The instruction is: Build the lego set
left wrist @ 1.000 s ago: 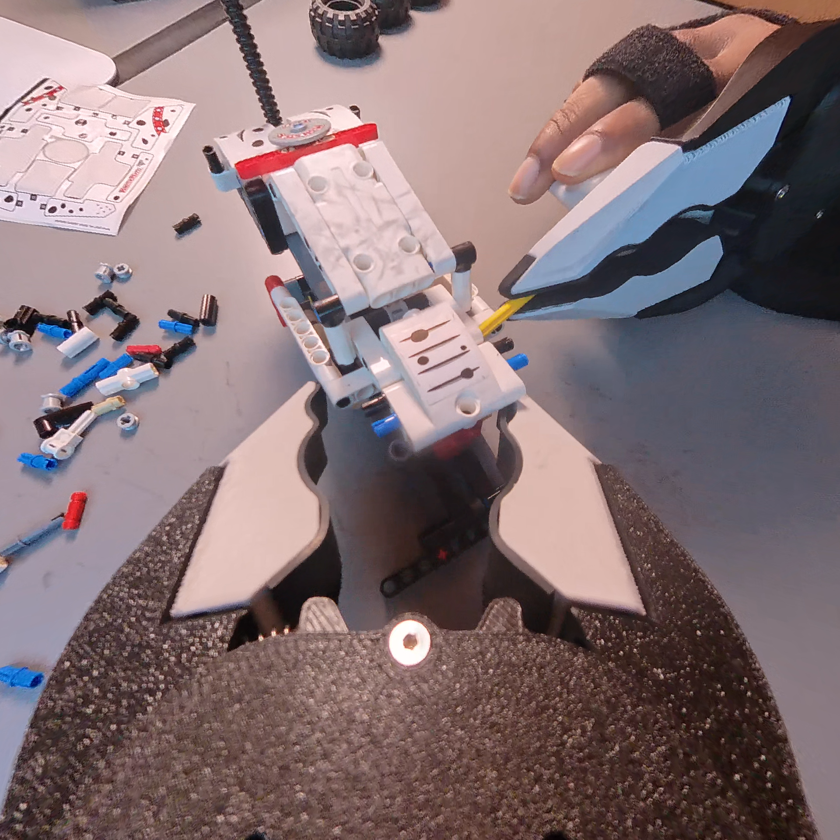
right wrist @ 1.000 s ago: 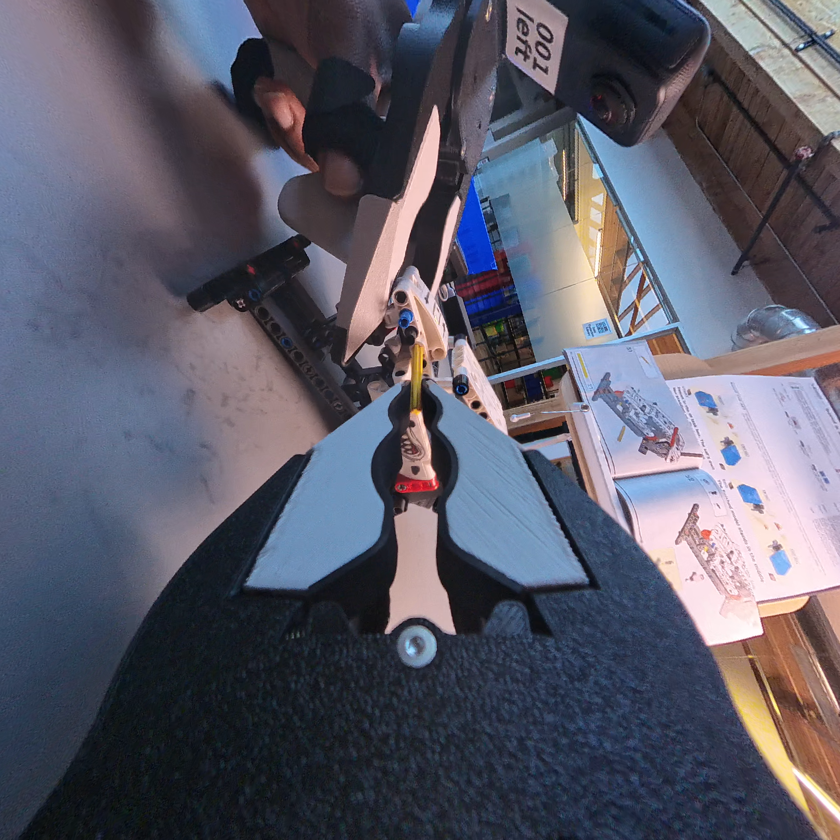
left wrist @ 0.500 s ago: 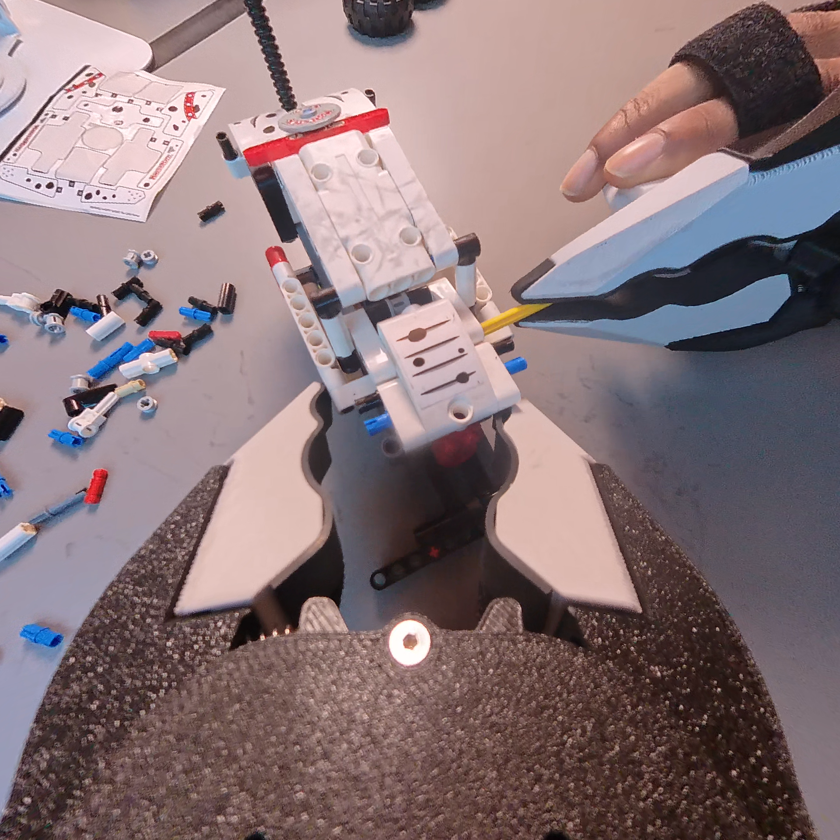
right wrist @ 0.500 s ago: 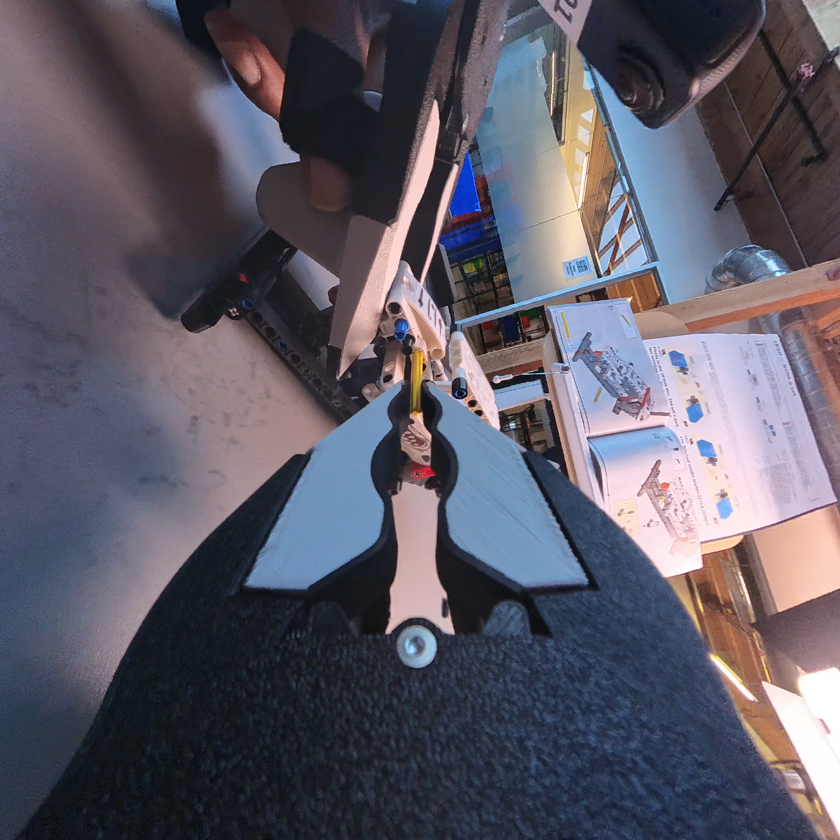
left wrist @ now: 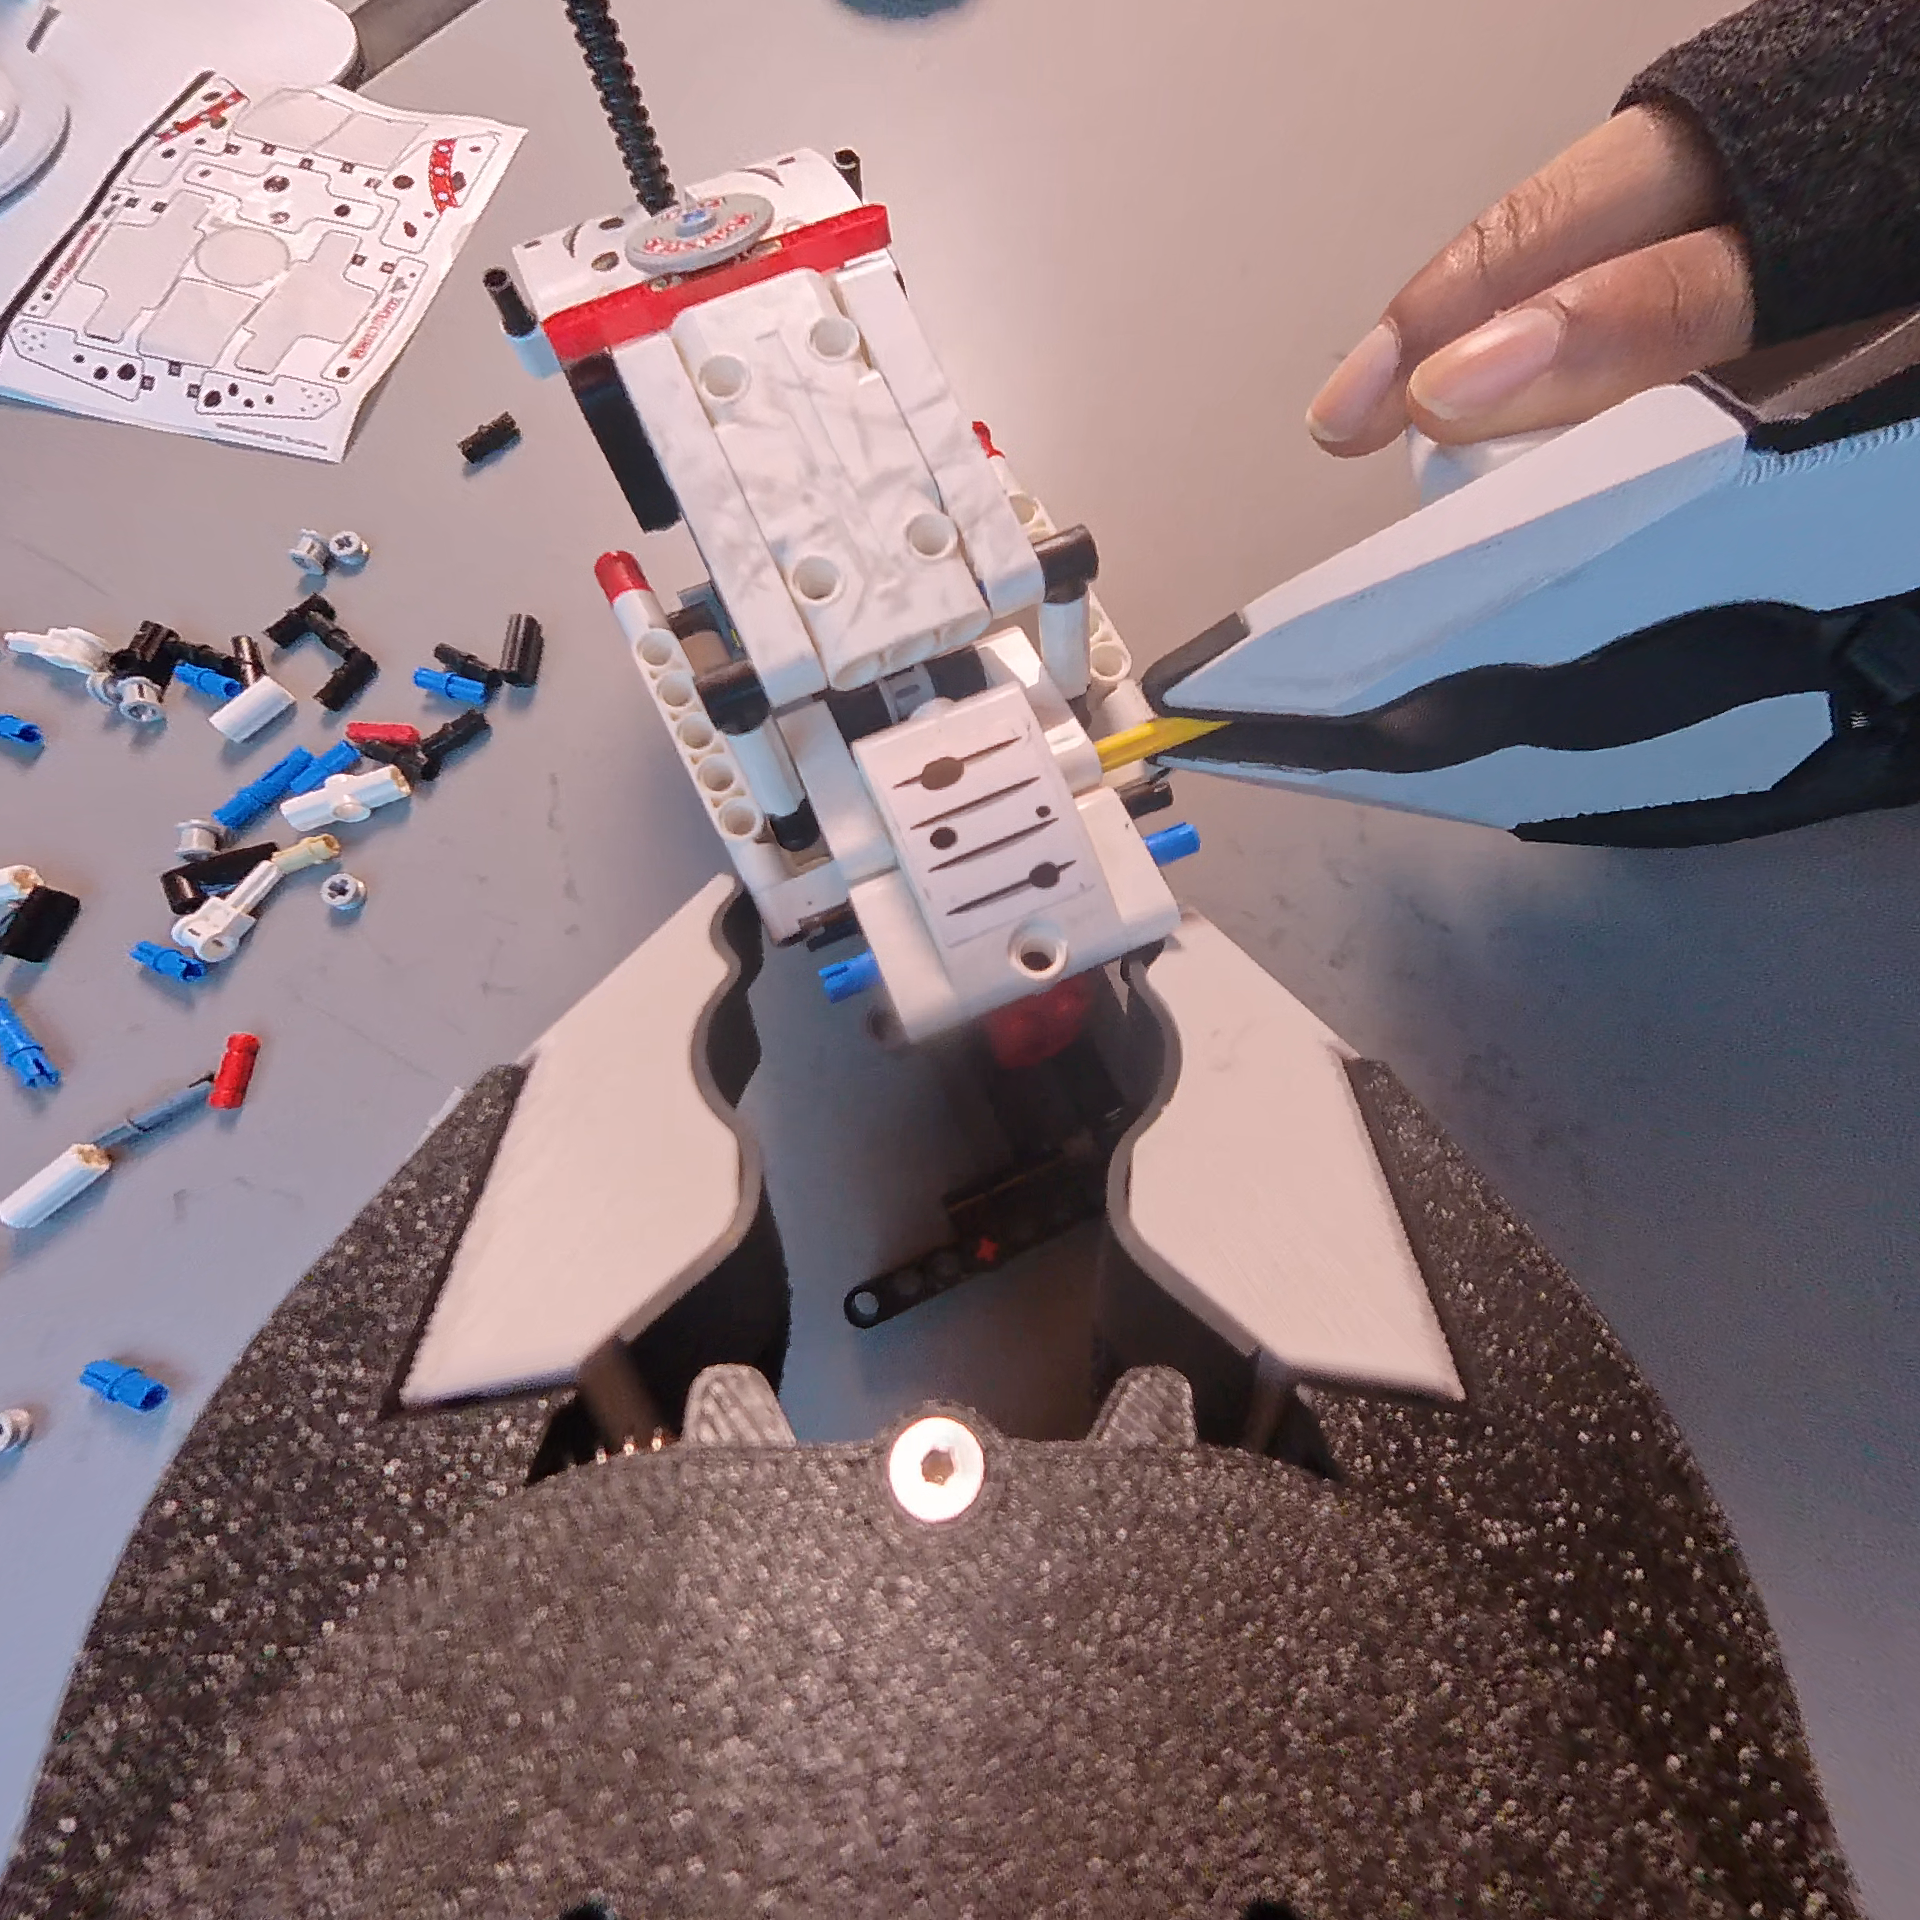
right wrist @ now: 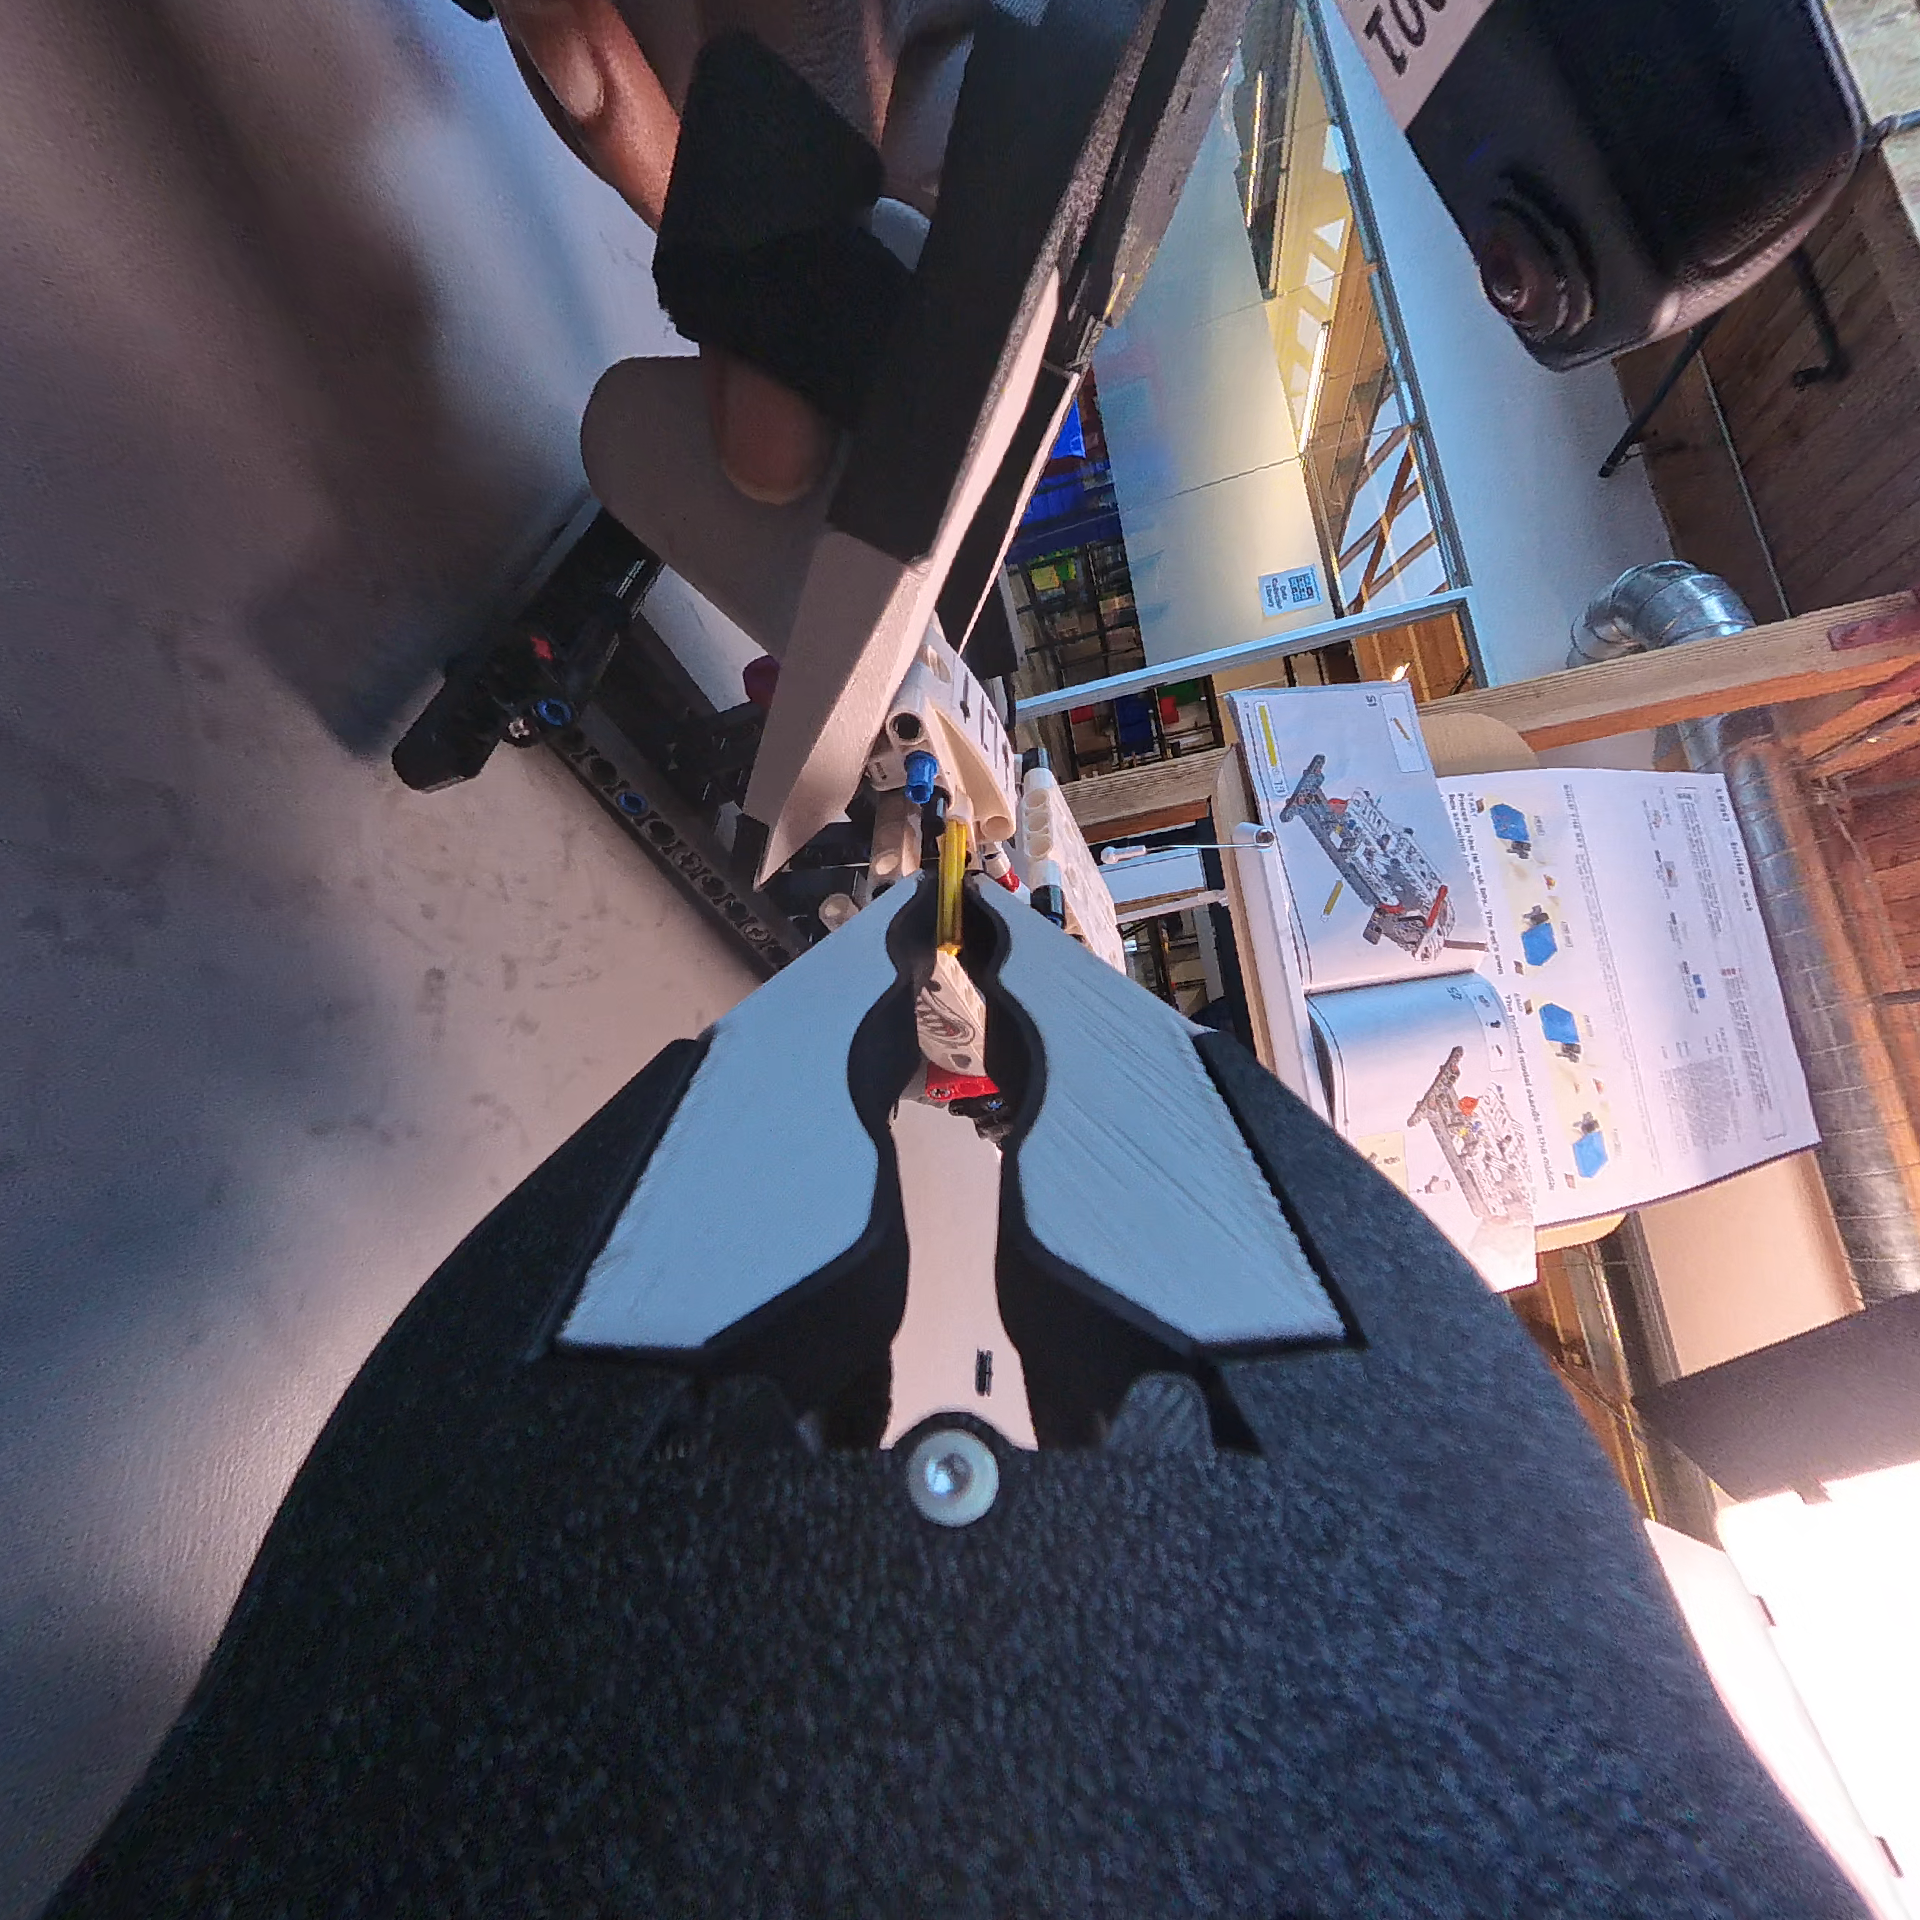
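Observation:
The white, red and black lego model (left wrist: 862, 582) stands tilted on the grey table (left wrist: 1507, 1091). My left gripper (left wrist: 951, 925) is shut on its near end, one fingertip on each side of the white slotted panel. My right gripper (left wrist: 1169, 727) comes in from the right and is shut on a thin yellow axle (left wrist: 1127, 746) whose tip enters the model's right side. In the right wrist view, my right gripper (right wrist: 951, 904) pinches the yellow axle (right wrist: 950, 873) against the model (right wrist: 935, 769). The left gripper's finger (right wrist: 862, 707) lies just beside it.
Several loose blue, black, white and red pieces (left wrist: 260, 790) are scattered on the left. A sticker sheet (left wrist: 249, 270) lies at the far left. A black ribbed hose (left wrist: 623, 104) rises from the model. A hand (left wrist: 1527, 312) holds the right gripper. An open instruction booklet (right wrist: 1507, 987) stands behind. The tips of one gripper are about 5 cm away from the tips of the other.
Both grippers keep their hold. The right gripper has closed in on the model with the yellow axle, and slightly less of the axle shows. The left view has shifted a little towards the model.

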`<state>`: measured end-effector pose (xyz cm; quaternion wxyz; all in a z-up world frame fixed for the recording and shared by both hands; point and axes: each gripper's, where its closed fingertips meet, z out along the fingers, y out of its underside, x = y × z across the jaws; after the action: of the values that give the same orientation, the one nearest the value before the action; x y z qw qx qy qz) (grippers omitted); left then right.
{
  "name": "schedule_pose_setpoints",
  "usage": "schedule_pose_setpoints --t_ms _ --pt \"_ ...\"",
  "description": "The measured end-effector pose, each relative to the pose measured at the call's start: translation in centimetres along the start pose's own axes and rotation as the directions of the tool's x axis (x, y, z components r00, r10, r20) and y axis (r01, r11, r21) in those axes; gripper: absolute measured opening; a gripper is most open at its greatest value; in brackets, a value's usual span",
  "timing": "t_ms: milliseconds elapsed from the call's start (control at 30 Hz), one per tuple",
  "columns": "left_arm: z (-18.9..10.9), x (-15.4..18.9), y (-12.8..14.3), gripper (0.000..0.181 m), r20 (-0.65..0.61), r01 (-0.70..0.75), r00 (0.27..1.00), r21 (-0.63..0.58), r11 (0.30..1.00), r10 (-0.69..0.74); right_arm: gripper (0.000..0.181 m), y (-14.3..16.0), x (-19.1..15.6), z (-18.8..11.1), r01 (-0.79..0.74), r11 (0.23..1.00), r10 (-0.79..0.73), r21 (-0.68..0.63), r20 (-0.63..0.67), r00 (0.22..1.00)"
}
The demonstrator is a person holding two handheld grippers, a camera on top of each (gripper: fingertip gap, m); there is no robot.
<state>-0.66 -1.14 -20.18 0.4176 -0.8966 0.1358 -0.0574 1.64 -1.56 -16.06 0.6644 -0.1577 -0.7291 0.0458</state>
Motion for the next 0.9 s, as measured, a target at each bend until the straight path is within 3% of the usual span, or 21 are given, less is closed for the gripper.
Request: schedule_pose_setpoints --t_ms 333,533,667,767,900 --pt "0.0 0.0 0.2 0.07 0.043 -0.012 0.999 -0.026 1.0 0.013 0.003 -0.4 -0.1 0.1 -0.01 1.0 0.01 -0.016 0.005 1.0" --pt "-0.4 0.2 0.3 0.072 -0.024 -0.029 0.999 -0.023 0.999 0.028 0.004 -0.2 -0.1 -0.1 -0.026 1.0 0.026 -0.007 -0.006 1.0" --pt "-2.6 0.5 0.1 0.066 -0.076 -0.047 0.996 0.049 0.998 0.051 0.013 0.0 0.2 -0.7 -0.163 0.987 0.163 -0.005 0.036 0.986" --pt "-3.3 1.2 0.0 0.061 -0.142 -0.019 0.989 0.082 0.996 0.031 0.022 0.1 -0.7 -1.4 -0.349 0.936 0.351 -0.041 0.157 0.923" --pt "-3.2 1.6 -0.2 0.051 -0.152 -0.035 0.987 0.09 0.995 0.048 0.01 0.5 -0.5 -1.7 -0.508 0.857 0.515 -0.088 0.199 0.834"
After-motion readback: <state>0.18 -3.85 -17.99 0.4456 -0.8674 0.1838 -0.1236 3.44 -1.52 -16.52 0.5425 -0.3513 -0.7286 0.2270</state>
